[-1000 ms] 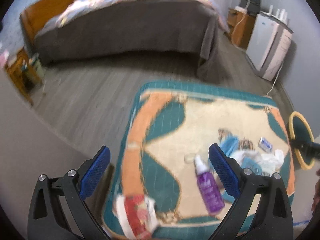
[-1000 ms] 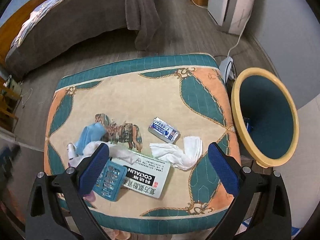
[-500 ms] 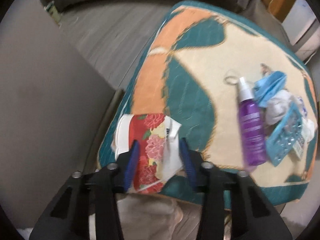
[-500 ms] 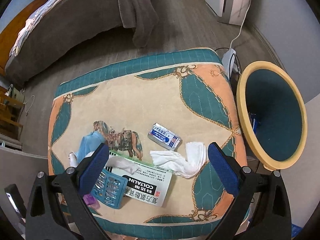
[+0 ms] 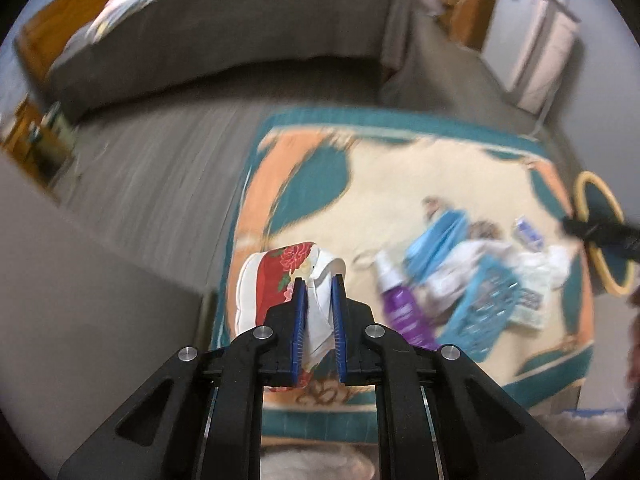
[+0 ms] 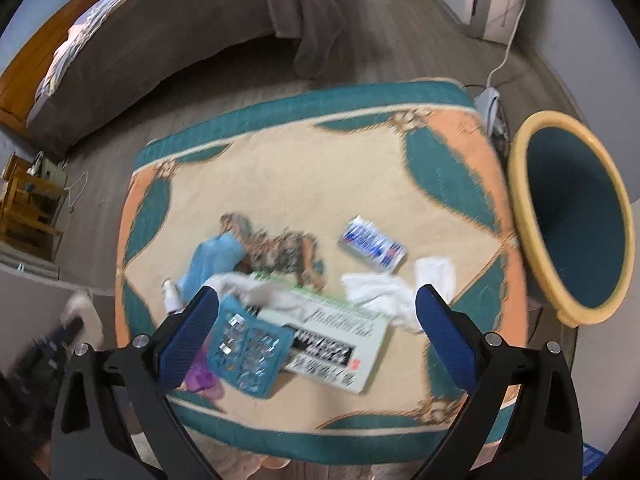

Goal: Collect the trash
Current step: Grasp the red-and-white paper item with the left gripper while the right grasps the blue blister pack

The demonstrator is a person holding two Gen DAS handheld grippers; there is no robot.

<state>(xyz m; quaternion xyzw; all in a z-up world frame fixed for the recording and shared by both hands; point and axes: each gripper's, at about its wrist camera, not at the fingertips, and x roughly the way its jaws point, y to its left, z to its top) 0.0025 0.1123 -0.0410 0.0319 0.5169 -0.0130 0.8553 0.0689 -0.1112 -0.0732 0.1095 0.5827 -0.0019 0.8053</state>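
- The left gripper [image 5: 319,294] has just been closing, and its blue pads now pinch a crumpled red-and-white paper wrapper with a rose print [image 5: 280,280]; the white flap of the wrapper sits squeezed between the jaws.
- The wrapper appears lifted a little above the near left corner of the teal, orange and cream patterned cushion [image 5: 304,184], though the blur makes contact hard to judge.
- The right gripper [image 6: 316,316] hangs over the near half of the same cushion [image 6: 304,176] with its jaws spread wide and nothing between them.
- Beneath it lie a white cardboard medicine box with black lettering [image 6: 340,344] and, overlapping the box's left end, a teal blister pack of pills [image 6: 248,352].
- A purple spray bottle with a white nozzle [image 5: 400,304] lies left of the blister pack.
- A crumpled white tissue [image 6: 380,292] rests just beyond the box, with a small blue-and-white foil packet [image 6: 372,244] near it.
- A light blue cloth [image 6: 212,260] lies toward the left.
- A round teal bin with a yellow rim [image 6: 520,216] stands just beside the cushion's right edge.
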